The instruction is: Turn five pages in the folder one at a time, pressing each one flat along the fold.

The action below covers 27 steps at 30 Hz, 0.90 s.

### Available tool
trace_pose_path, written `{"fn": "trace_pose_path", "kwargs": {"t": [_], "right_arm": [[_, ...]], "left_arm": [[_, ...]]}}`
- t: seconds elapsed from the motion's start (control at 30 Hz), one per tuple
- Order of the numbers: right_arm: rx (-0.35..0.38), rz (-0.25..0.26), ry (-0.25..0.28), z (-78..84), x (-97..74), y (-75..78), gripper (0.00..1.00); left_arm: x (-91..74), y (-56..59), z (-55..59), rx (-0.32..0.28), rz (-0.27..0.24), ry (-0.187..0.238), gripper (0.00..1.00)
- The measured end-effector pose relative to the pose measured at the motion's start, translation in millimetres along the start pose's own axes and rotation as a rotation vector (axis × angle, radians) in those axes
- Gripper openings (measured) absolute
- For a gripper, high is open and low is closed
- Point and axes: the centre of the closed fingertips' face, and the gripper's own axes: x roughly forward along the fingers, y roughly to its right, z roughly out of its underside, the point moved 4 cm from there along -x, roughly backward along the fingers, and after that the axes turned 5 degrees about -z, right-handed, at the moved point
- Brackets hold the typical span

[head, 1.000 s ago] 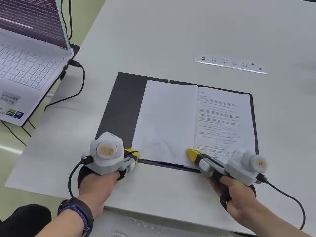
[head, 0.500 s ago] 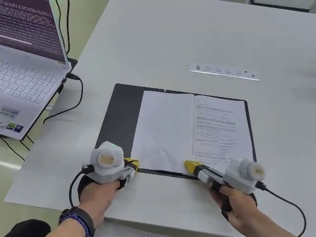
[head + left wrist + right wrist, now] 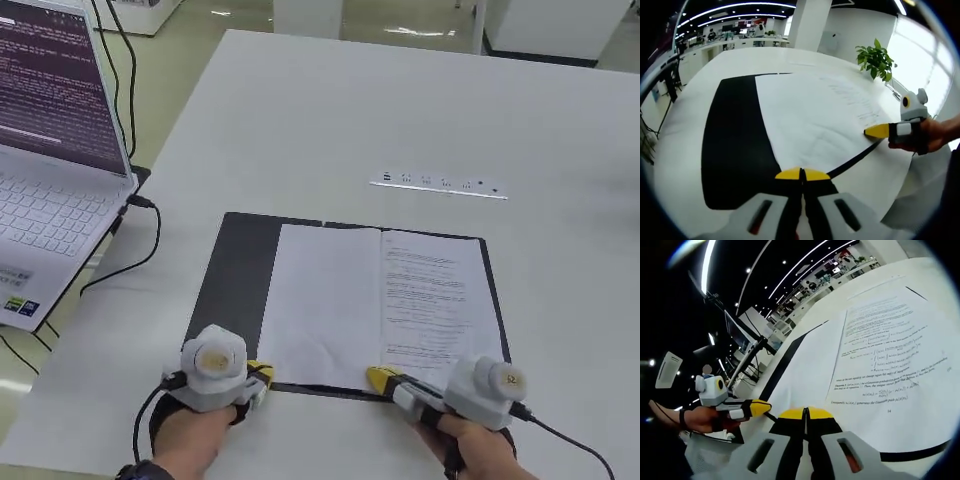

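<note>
Folder (image 3: pixel 232 280) lying open near the desk's (image 3: pixel 330 110) front edge, printed page (image 3: pixel 435 300) on the right, with left gripper (image 3: pixel 262 372) and right gripper (image 3: pixel 378 377) both pinched closed and empty at its near edge, the right one at the fold, seemingly placed to press it flat.

1. The folder (image 3: pixel 228 285) cover, at 9 o'clock of the pages (image 3: pixel 325 305), looks matt black.
2. The pages are matt white paper, faintly creased.
3. The table (image 3: pixel 350 110) is smooth, pale and slightly sheeny.
4. The left tool (image 3: pixel 262 372) and right tool (image 3: pixel 376 377) have smooth yellow tips.
</note>
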Motion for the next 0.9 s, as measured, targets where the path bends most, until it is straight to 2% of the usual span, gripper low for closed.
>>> {"fn": "trace_pose_path", "kwargs": {"t": [0.07,0.23,0.37,0.43,0.5,0.63,0.73,0.77,0.9], "right_arm": [[0.004,-0.004,0.004,-1.2,-0.2,-1.7,0.00],[-0.005,0.002,0.008,-2.3,-3.0,-5.0,0.00],[-0.015,0.014,0.019,-5.0,-9.0,-6.3,0.08],[-0.036,0.012,0.017,-7.6,-12.0,-9.2,0.15],[-0.070,0.003,0.013,-11.2,-15.6,-12.8,0.17],[-0.106,0.012,0.018,-20.0,-22.9,-14.6,0.22],[-0.140,0.027,0.028,-28.7,-29.3,-11.7,0.28],[-0.155,0.035,0.037,-33.2,-32.9,-11.8,0.31],[-0.189,0.046,0.055,-46.0,-44.4,-9.9,0.34]], "left_arm": [[0.2,-1.0,0.0,-0.016,0.003,-0.007,0.00],[-0.4,4.8,-1.5,0.024,-0.001,-0.034,0.00],[-1.3,11.9,-7.4,0.055,0.022,-0.044,0.11],[-5.7,15.3,-14.9,0.076,0.031,-0.029,0.12],[-8.2,17.4,-23.3,0.079,0.040,-0.001,0.15],[-16.7,19.9,-37.0,0.101,0.044,0.026,0.21],[-22.0,20.9,-43.5,0.095,0.053,0.047,0.24],[-25.2,22.5,-47.7,0.088,0.060,0.066,0.24],[-32.3,25.5,-55.3,0.119,0.075,0.082,0.28]]}}
